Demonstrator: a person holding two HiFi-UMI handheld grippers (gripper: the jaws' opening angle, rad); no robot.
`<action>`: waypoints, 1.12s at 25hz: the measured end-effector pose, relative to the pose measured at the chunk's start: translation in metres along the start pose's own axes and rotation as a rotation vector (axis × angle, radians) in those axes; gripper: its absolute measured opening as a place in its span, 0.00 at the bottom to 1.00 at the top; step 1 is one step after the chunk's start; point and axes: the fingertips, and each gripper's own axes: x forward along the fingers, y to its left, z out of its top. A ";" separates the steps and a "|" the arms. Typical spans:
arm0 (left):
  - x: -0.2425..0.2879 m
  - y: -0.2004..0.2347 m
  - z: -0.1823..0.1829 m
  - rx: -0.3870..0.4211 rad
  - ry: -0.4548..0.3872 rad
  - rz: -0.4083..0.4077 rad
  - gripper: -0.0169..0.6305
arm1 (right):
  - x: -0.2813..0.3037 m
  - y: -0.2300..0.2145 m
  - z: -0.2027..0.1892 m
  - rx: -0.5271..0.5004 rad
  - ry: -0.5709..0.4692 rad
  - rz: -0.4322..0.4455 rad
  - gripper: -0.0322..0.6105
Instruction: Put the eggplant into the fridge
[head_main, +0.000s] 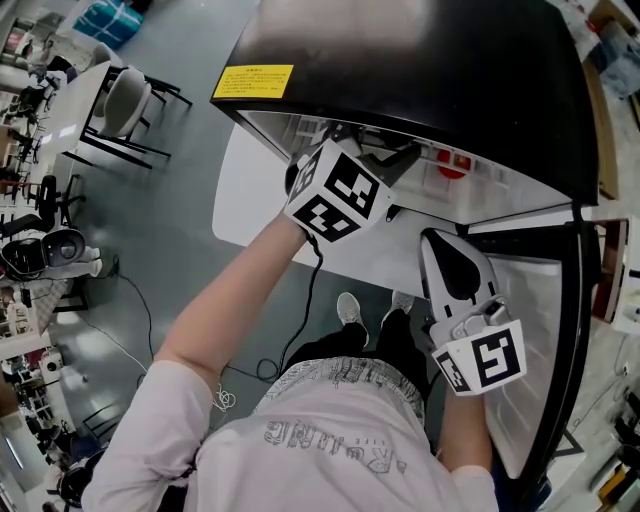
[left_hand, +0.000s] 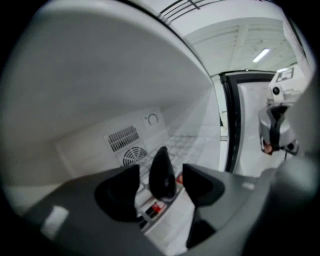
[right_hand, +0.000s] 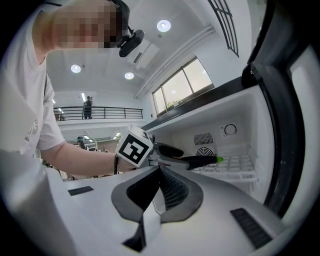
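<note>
The eggplant (left_hand: 161, 162), dark and tapered, lies between the wide-apart jaws of my left gripper (left_hand: 161, 175), with a gap on each side. In the right gripper view the eggplant (right_hand: 200, 160) points its green stem at the fridge's back wall, just over the white wire shelf (right_hand: 237, 169). From above, my left gripper (head_main: 385, 165) reaches into the open black-topped fridge (head_main: 420, 60). My right gripper (head_main: 437, 242) hangs by the open door, and its jaws (right_hand: 161, 170) are shut with nothing between them.
The fridge door (head_main: 560, 330) stands open at the right. A fan vent (left_hand: 134, 156) and a dial (left_hand: 152, 119) sit on the back wall. A red item (head_main: 452, 165) shows inside. Desks and chairs (head_main: 120, 100) stand far left.
</note>
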 end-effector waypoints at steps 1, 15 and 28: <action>-0.002 0.000 0.001 -0.001 -0.003 0.002 0.45 | 0.000 0.001 0.001 -0.001 0.000 0.001 0.05; -0.043 -0.007 -0.002 -0.080 -0.061 0.041 0.45 | -0.002 0.015 0.006 -0.033 -0.002 0.012 0.05; -0.109 -0.019 -0.006 -0.150 -0.131 0.097 0.38 | -0.002 0.035 0.012 -0.069 0.000 0.031 0.05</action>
